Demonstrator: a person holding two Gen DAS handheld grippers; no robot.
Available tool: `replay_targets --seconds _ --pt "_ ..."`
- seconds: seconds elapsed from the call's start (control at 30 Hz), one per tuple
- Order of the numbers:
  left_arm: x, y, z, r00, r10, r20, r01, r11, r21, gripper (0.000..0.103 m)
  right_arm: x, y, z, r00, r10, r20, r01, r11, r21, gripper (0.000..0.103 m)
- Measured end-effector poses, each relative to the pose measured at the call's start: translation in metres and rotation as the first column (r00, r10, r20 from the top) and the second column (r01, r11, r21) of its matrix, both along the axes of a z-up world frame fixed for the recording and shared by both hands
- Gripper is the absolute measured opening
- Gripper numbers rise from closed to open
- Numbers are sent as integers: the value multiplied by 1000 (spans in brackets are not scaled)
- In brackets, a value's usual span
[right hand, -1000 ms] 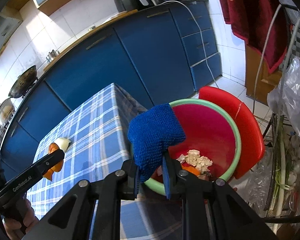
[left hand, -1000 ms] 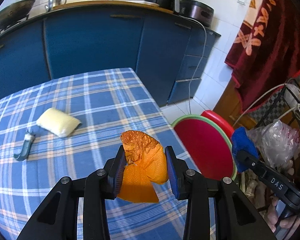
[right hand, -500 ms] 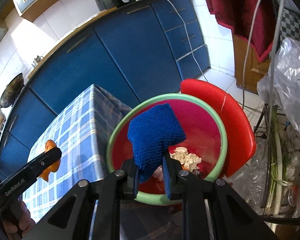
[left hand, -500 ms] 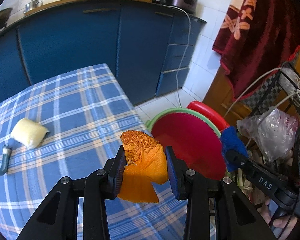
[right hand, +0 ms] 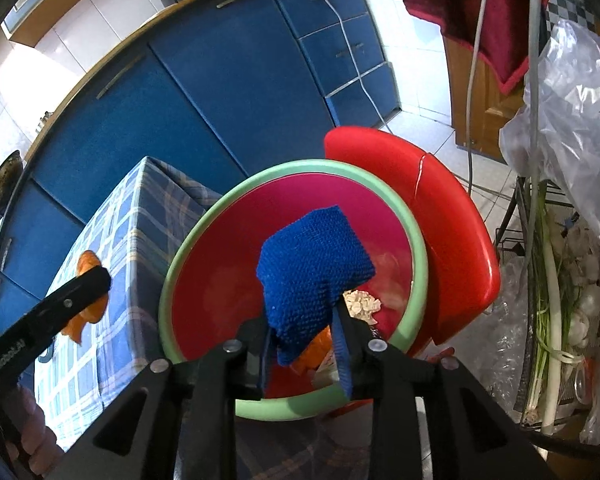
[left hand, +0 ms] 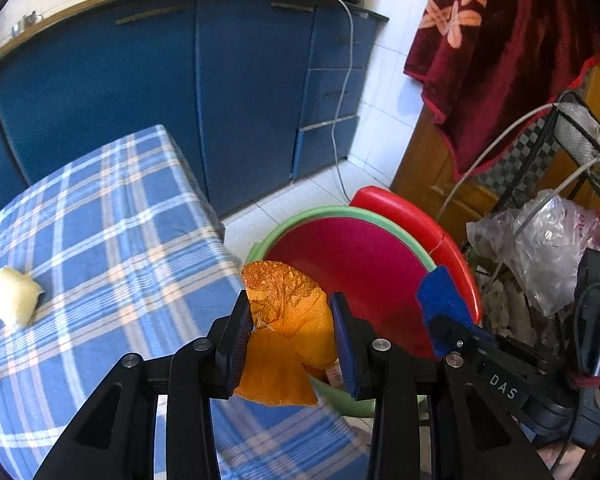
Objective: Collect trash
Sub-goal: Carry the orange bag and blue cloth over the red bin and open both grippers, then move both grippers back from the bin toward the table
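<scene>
My left gripper (left hand: 290, 300) is shut on an orange piece of peel (left hand: 284, 372) and hangs over the table's right edge, next to the bin. The bin is a red tub with a green rim (right hand: 204, 248) on the floor, with scraps (right hand: 362, 300) at its bottom. Directly above the tub is my right gripper (right hand: 303, 316), whose jaws are opening. A blue knitted cloth (right hand: 314, 256) stands tilted between them, and a gap shows at the right pad. The left wrist view shows that cloth (left hand: 440, 292) over the tub's right rim.
The table has a blue checked cloth (left hand: 100, 220), and a pale yellow lump (left hand: 10, 300) lies at its left. A red lid (right hand: 452, 216) leans behind the tub. Right of it stands a wire rack with a plastic bag (left hand: 548, 248) and green onions (right hand: 552, 300). Blue cabinets (left hand: 240, 80) stand behind.
Both grippers have moved toward the tub, which now looks larger. The right jaws have spread and the blue cloth has tilted between them. The left grip on the peel is unchanged.
</scene>
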State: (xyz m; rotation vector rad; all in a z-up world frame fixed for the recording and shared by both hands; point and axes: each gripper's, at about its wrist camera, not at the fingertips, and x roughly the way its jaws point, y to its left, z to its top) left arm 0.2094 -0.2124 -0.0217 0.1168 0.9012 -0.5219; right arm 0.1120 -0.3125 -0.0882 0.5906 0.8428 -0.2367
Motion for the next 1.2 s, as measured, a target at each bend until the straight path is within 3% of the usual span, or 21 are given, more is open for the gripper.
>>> replay_targets --seconds 0.33,0.5,1.2 --pt "5 -21 -14 999 -43 -27 44 999 9 43 -4 -9 0 999 -32 18 32 999 29 51" --pt "4 -22 -14 998 -48 -43 48 999 2 52 -6 -11 2 999 -42 24 41 999 30 51" --pt "-9 16 6 999 31 -30 -32 999 -33 53 -14 14 22 998 7 59 -7 1000 9 54"
